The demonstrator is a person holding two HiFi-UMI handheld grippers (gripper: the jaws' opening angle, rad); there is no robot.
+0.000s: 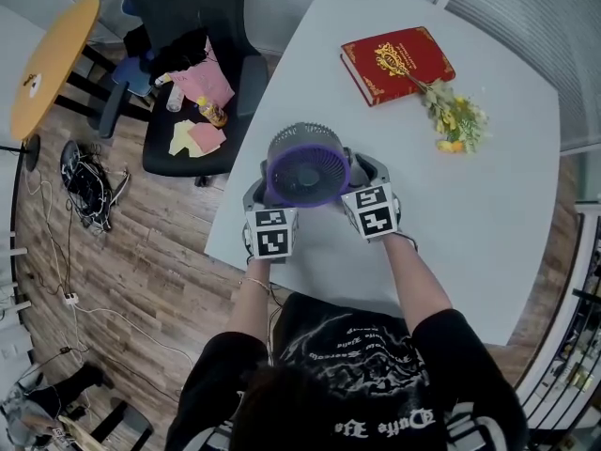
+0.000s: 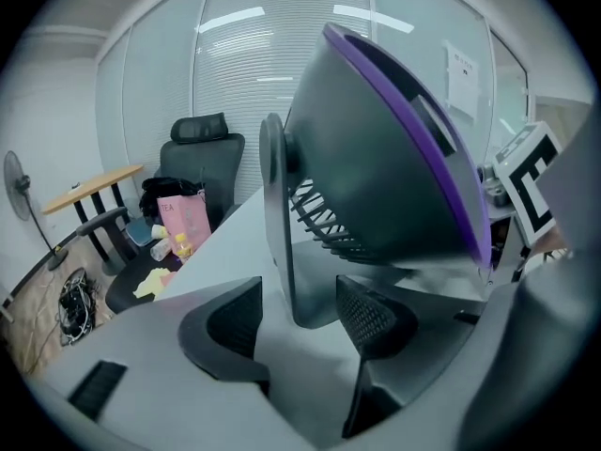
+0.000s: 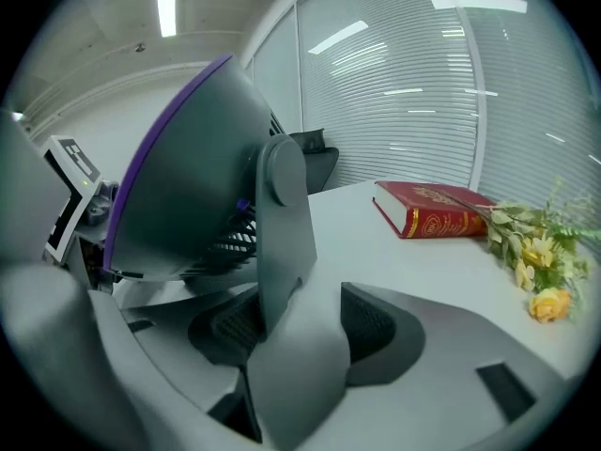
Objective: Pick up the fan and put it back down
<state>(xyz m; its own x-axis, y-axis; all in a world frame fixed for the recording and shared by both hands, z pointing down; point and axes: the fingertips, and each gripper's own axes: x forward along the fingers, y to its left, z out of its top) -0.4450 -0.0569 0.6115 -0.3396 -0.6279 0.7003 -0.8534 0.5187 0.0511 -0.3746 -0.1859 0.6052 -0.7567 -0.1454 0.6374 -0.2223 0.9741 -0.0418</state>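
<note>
The fan stands by the table's left edge, near the person. Both claws are released: left gripper and right gripper each straddle a stand arm, pads seemingly clear. It looks like stiff, light plastic, likely top-heavy; grip those flat arms.

Bright light from long white ceiling lamps. Gripper views bend round, corners dark; the grey, purple-rimmed fan looks soft.

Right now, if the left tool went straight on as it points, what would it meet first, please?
The left tool would meet the fan first, at its grey stand arm; this already stands between the open jaws, though exact depth is unclear.
</note>
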